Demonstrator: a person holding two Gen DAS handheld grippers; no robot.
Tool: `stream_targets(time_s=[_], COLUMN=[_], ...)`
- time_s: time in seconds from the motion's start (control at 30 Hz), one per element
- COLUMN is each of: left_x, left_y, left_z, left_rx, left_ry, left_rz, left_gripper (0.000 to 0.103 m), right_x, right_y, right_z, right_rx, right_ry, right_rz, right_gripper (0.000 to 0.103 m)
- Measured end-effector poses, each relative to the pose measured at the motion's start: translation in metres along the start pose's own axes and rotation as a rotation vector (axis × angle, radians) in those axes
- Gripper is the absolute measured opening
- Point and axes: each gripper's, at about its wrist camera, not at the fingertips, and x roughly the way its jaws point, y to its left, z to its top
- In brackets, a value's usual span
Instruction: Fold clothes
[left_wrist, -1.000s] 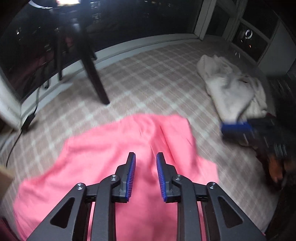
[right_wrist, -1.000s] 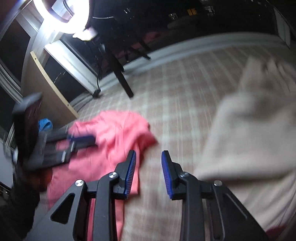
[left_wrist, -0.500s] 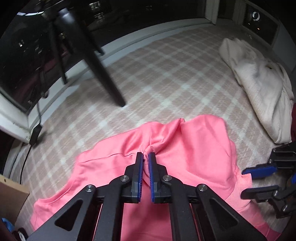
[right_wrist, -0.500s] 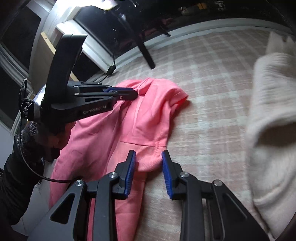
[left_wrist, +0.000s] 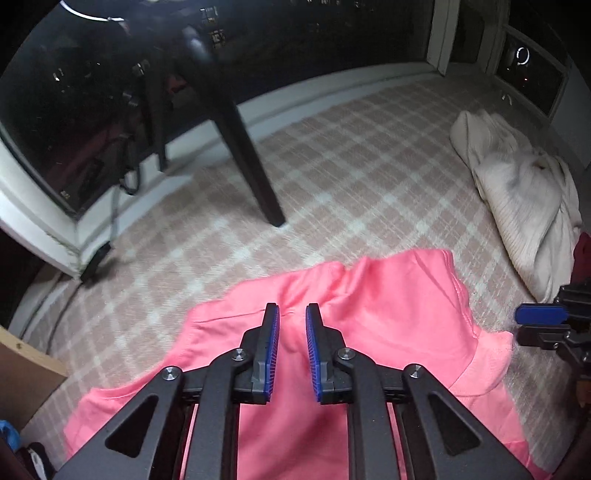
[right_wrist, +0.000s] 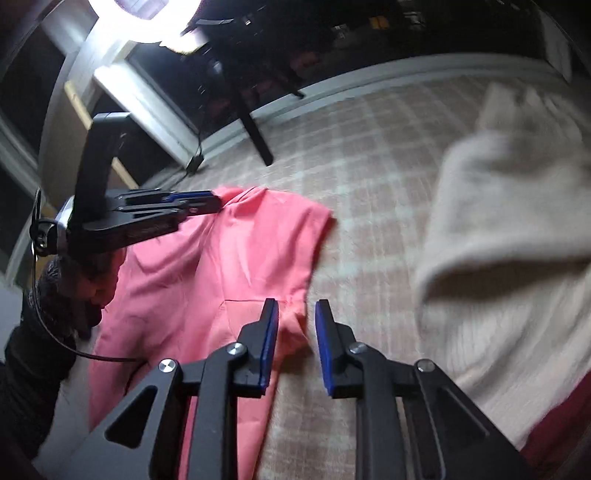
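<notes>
A pink garment (left_wrist: 388, 325) lies spread on the checked carpet (left_wrist: 351, 177), with some wrinkles. My left gripper (left_wrist: 291, 310) hovers over its upper middle. Its jaws are opening and a narrow gap shows between the pads, which press on nothing. In the right wrist view the same left gripper (right_wrist: 207, 201) reaches the garment's (right_wrist: 229, 280) far edge. My right gripper (right_wrist: 295, 306) stands open over the garment's right edge; a pink fold lies under the gap, untouched by the pads. It also shows at the right edge of the left wrist view, right gripper (left_wrist: 543, 325).
A crumpled cream sweater (left_wrist: 524, 199) (right_wrist: 509, 229) lies to the right of the pink garment. A dark furniture leg (left_wrist: 251, 162) stands on the carpet behind it. A cardboard box (left_wrist: 22, 369) is at the left, dark red fabric (right_wrist: 561, 424) at the lower right.
Half a second ago the left jaws pinched a bunched fold of pink fabric; now they stand apart and the fold has flattened. The right gripper stays over the garment's edge.
</notes>
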Motion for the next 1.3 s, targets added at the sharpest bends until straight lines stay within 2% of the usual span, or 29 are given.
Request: stream_targets(time_s=[0.13,0.27,0.33,0.47,0.57,0.7,0.77,0.83,0.97,1.03,1.1,1.2,1.3], left_x=[-0.026,-0.073,-0.102,-0.169,-0.213,-0.27,-0.293,-0.311,-0.307,-0.298,-0.289,-0.279,-0.274], left_y=[0.012,0.038,0.055,0.095,0.12,0.142,0.143,0.141,0.109,0.089,0.071,0.046,0.032], left_z=[-0.01,-0.052,-0.081,-0.153,-0.216,-0.305,-0.345,-0.384,-0.452,-0.485,-0.508,-0.536,-0.547], left_rx=[-0.009,-0.065,-0.105,-0.223,-0.308,-0.433,-0.49,-0.543,-0.539,-0.544,-0.534,-0.508,-0.497], left_ry=[-0.032,-0.06,-0.065,-0.062,-0.028,-0.001,-0.006,-0.01,0.047,0.086,0.119,0.151,0.161], left_rz=[0.006,-0.029,-0.014,0.052,0.14,0.213,0.2,0.168,0.1,0.029,-0.016,-0.07,-0.102], left_gripper=[0.015,0.016,0.016,0.016,0.016,0.016,0.016,0.016,0.016,0.016,0.016,0.016,0.02], right_x=[-0.027,-0.066,-0.093,-0.148,-0.18,-0.226,-0.244,-0.253,-0.22,-0.201,-0.184,-0.177,-0.175], right_y=[-0.005,-0.011,-0.02,-0.034,-0.034,-0.025,-0.015,-0.002,0.029,0.044,0.052,0.052,0.049], right_z=[-0.023,-0.047,-0.058,-0.08,-0.096,-0.12,-0.141,-0.165,-0.231,-0.26,-0.284,-0.304,-0.317], right_rx=[-0.016,-0.011,0.019,0.081,0.074,0.069,0.061,0.055,0.021,-0.01,-0.029,-0.015,0.002], right_ry=[0.01,0.0,-0.021,-0.06,-0.06,-0.079,-0.088,-0.082,0.045,0.107,0.16,0.177,0.178], right_rz=[0.01,0.013,0.016,0.022,-0.017,-0.036,-0.032,-0.024,-0.038,-0.058,-0.104,-0.134,-0.159], right_gripper=[0.02,0.021,0.021,0.021,0.021,0.021,0.021,0.029,0.033,0.033,0.033,0.033,0.034])
